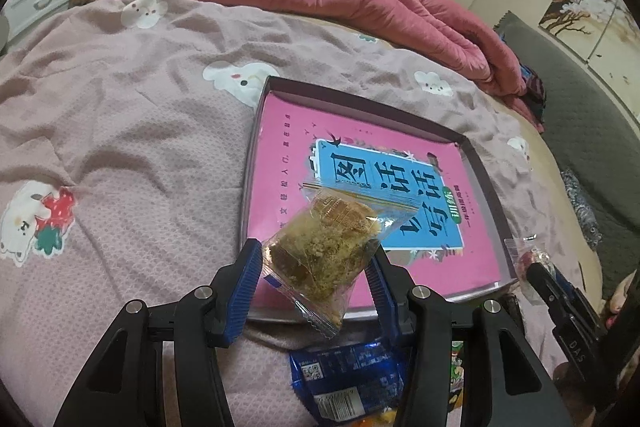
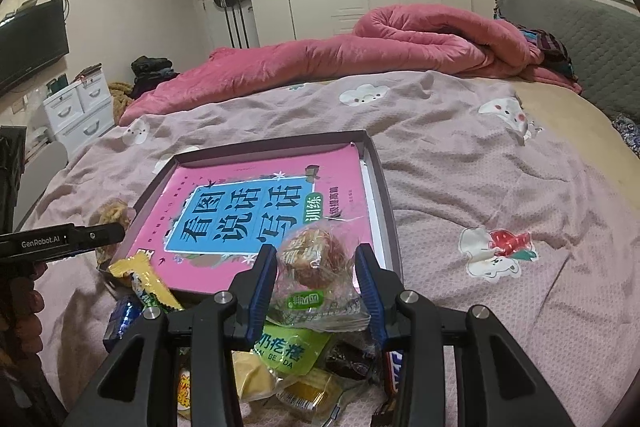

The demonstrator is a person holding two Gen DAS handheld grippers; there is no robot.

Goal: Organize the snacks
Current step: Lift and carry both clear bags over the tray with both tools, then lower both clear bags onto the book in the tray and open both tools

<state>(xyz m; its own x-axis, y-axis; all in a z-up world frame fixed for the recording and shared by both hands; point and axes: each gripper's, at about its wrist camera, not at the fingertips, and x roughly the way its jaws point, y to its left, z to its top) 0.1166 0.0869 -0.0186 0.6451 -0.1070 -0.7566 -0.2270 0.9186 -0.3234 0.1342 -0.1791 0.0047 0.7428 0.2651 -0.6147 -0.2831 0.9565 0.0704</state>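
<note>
**Mei:** Left wrist view first; the left gripper point(image 1: 318, 259) has its blue pads pressed against a clear-wrapped crumbly cake point(image 1: 320, 247), lifted over the near edge of the shallow box point(image 1: 486, 183); a pink book point(image 1: 360, 167) with a blue title panel lies flat inside that box.

**Tao:** And below it?

**Mei:** A blue snack packet point(image 1: 344, 379) lies on the pink bedsheet point(image 1: 120, 147) just under the fingers; the right gripper point(image 1: 548, 281) shows at the far right edge, beside the box's near corner.

**Tao:** Right wrist view, then?

**Mei:** The right gripper point(image 2: 316, 267) is closed around a clear-wrapped round pastry point(image 2: 316, 259), held above the snack pile point(image 2: 280, 367); a green packet point(image 2: 292, 351) sits directly under it, a yellow packet point(image 2: 148, 279) lies against the box's point(image 2: 384, 195) near rim, and wrapped yellow cakes point(image 2: 304, 395) lie nearest the camera.

**Tao:** Where is the box?

**Mei:** On the bedsheet point(image 2: 480, 187), just beyond the pile; the rolled pink quilt point(image 2: 360, 51) lies well behind it; the left gripper point(image 2: 100, 233) juts in from the left, its wrapped cake point(image 2: 112, 213) visible at its tip.
</note>
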